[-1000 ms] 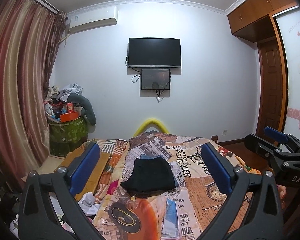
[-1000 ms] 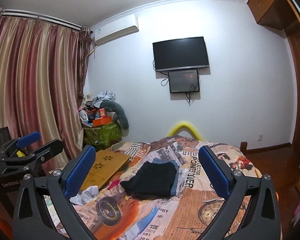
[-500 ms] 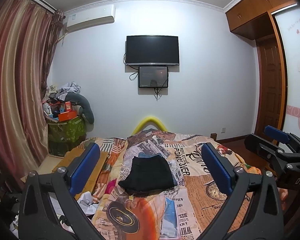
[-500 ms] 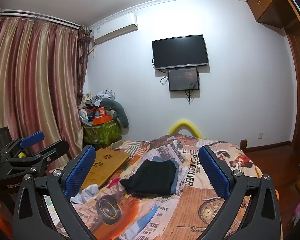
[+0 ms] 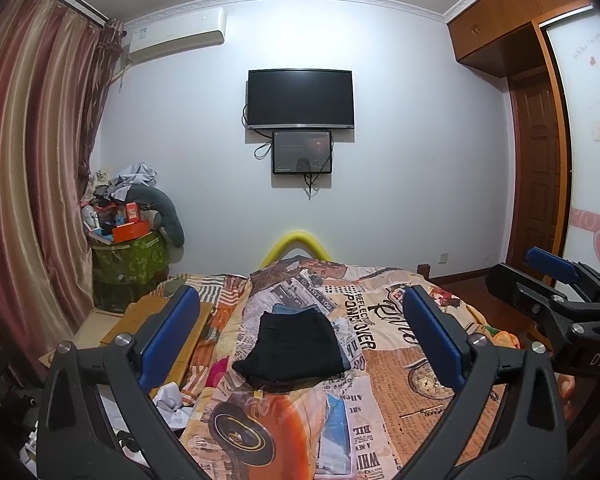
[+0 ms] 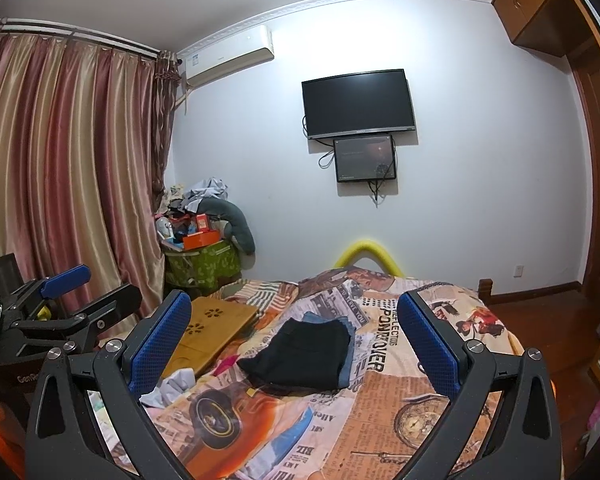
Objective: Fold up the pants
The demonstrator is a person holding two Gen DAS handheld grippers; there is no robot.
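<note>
Black pants [image 5: 292, 347] — folded flat atop folded jeans [image 5: 296, 309].

a home bedroom — bed [image 5: 380, 380], curtains [image 5: 28, 200], wall tv [image 5: 300, 98].

Dim, evenly lit room, sharp focus

Strong fisheye bending and dark corners; the white wall [image 5: 400, 184] glows brightest, with soft, faint shadows.

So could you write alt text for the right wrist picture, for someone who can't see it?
Folded black pants lie on blue jeans on a bed with a newspaper-print cover, framed by the open right tongs, which hold nothing. The left tongs hang at the left edge, near striped curtains; a dark TV hangs on the far wall.
</note>
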